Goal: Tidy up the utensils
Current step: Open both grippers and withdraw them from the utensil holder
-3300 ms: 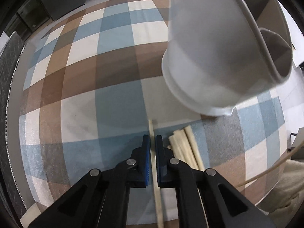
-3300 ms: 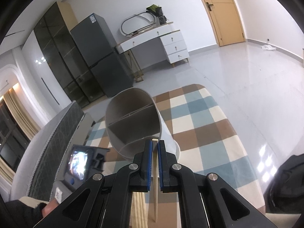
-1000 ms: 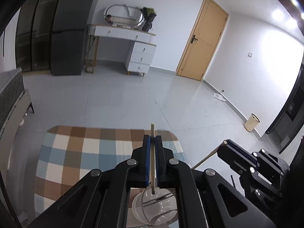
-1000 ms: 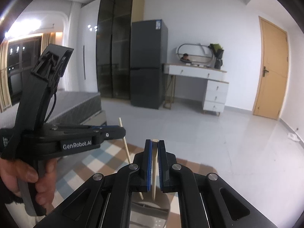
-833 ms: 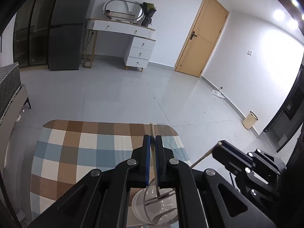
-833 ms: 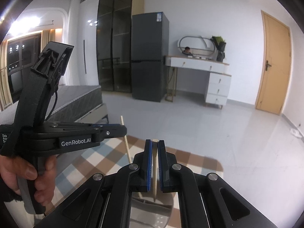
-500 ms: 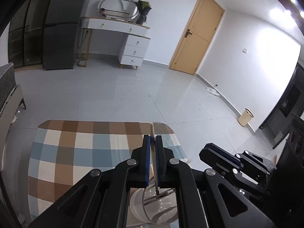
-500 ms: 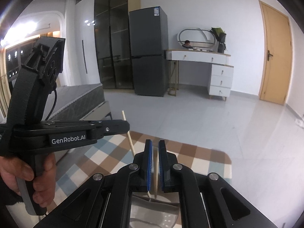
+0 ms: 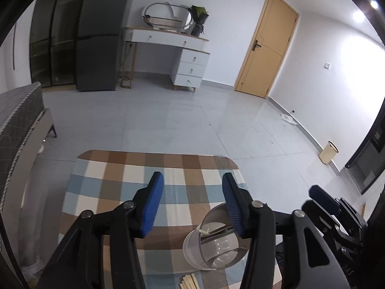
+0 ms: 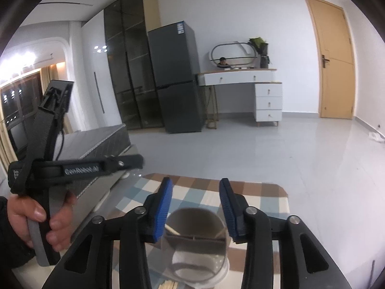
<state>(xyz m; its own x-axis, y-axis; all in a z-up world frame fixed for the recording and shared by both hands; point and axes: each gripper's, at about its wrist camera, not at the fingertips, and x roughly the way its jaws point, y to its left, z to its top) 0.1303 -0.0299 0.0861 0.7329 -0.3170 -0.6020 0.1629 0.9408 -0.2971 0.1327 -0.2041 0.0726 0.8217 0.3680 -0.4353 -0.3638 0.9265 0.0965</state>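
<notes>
A grey round utensil holder with a divider stands upright on the checked tablecloth. My left gripper hovers above and behind it, its jaws opening with nothing between them. A pale chopstick leans inside the holder's left compartment. In the right wrist view the holder sits just below my right gripper, whose jaws are also opening and hold nothing. A chopstick rests against the holder's left inner wall. A few loose chopsticks lie on the cloth in front of the holder.
A person's hand holds the left gripper's handle at the left of the right wrist view. The right gripper's fingers show at the right of the left wrist view. Beyond the table lie grey floor, a grey bed and a fridge.
Both grippers were shut on upright chopsticks above the holder. Both have opened and the chopsticks have dropped into the holder. The hands shifted slightly.
</notes>
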